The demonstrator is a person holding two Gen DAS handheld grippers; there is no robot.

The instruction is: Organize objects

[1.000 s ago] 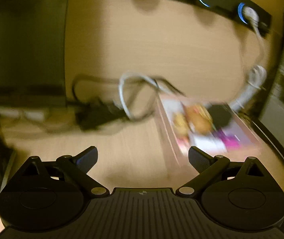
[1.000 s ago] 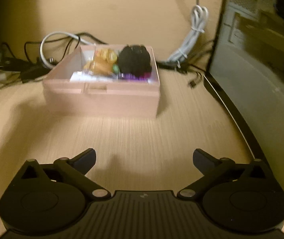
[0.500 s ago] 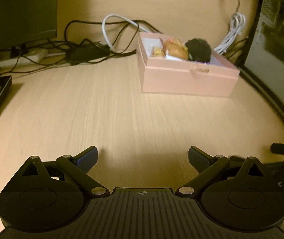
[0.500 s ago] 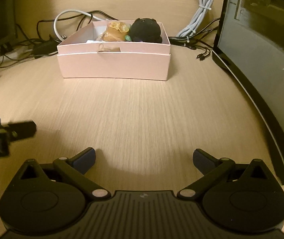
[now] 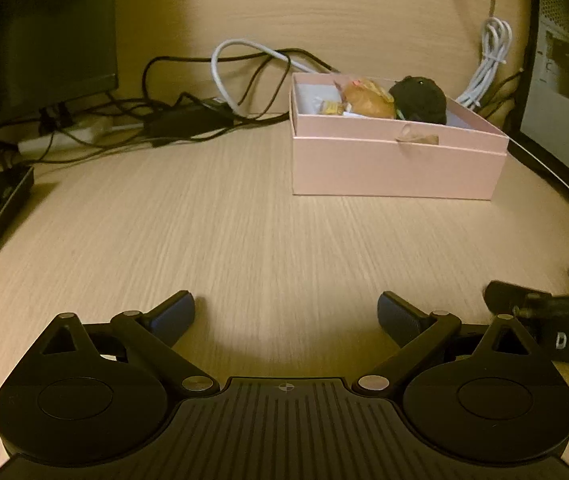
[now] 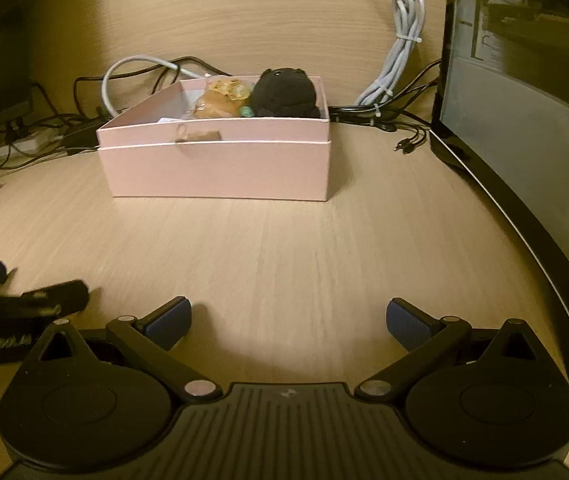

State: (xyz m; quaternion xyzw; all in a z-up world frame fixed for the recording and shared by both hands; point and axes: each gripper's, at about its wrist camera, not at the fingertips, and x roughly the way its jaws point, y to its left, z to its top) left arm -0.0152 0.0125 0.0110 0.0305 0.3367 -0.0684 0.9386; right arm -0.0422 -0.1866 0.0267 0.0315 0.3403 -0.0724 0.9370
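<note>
Since the earlier frames both grippers have drawn back from the box, and the left wrist view, blurred and aimed down at the cables a second ago, is now level and sharp.

Nearest, the left gripper is spread wide with nothing between its fingers. The right gripper is likewise wide apart and empty. Each shows at the edge of the other's view, so the two sit side by side, low over the desk.

The stretch of desk between the grippers and the box carries no loose items.

Further back stands the pink box, lid off. Inside it lie a black plush toy on the right, and just beside it a tan, bun-like item with small wrapped pieces; these are too small to identify.

Behind the box lie tangled cables. A computer case stands to the right.

Judgement: the visible items are already collected in the box. The task appears complete or nearly so; no lid is in view.
</note>
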